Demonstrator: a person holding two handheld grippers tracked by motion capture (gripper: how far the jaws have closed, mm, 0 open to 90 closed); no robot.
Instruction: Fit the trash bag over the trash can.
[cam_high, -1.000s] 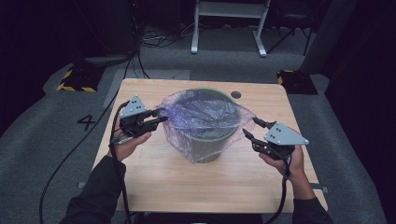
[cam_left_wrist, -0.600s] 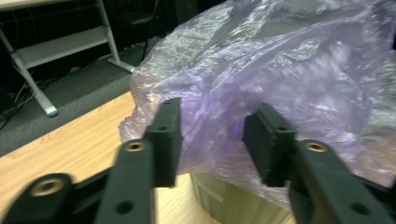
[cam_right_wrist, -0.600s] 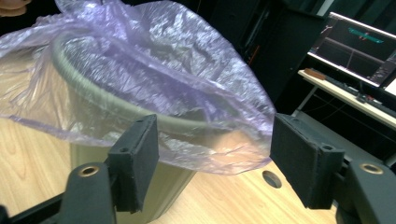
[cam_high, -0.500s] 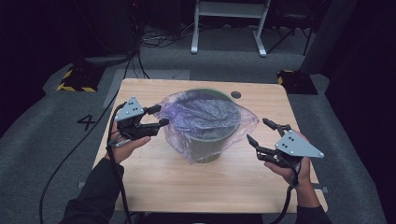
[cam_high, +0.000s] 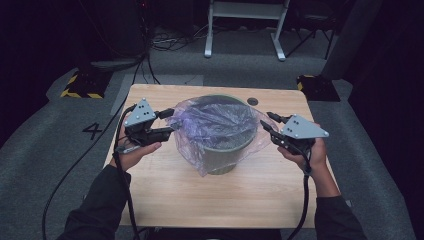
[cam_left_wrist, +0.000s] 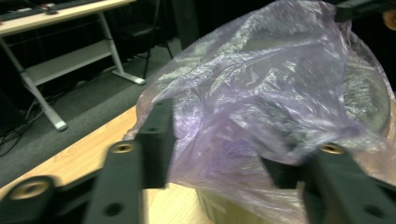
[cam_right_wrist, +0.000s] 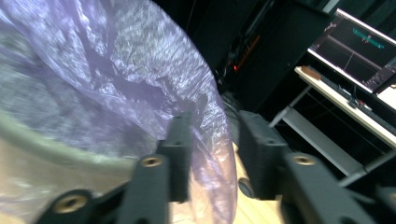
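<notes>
Tongs both closing lately: left tongs (cam_high: 167, 122) part-open around bag film (cam_high: 215, 120); right tongs (cam_high: 266, 121) narrow, film edge between, bin (cam_high: 220, 157) on surface (cam_high: 200, 195).

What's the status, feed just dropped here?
Left tool, right tool: jaws just closing, bag edge between, not clamped. Bag drapes over bin. Path clear.

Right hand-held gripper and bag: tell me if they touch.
Touching. The right gripper view shows the bag's edge draped against the right hand-held gripper's left jaw.

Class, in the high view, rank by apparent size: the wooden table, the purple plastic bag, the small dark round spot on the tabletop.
1. Wooden table
2. Purple plastic bag
3. Small dark round spot
</notes>
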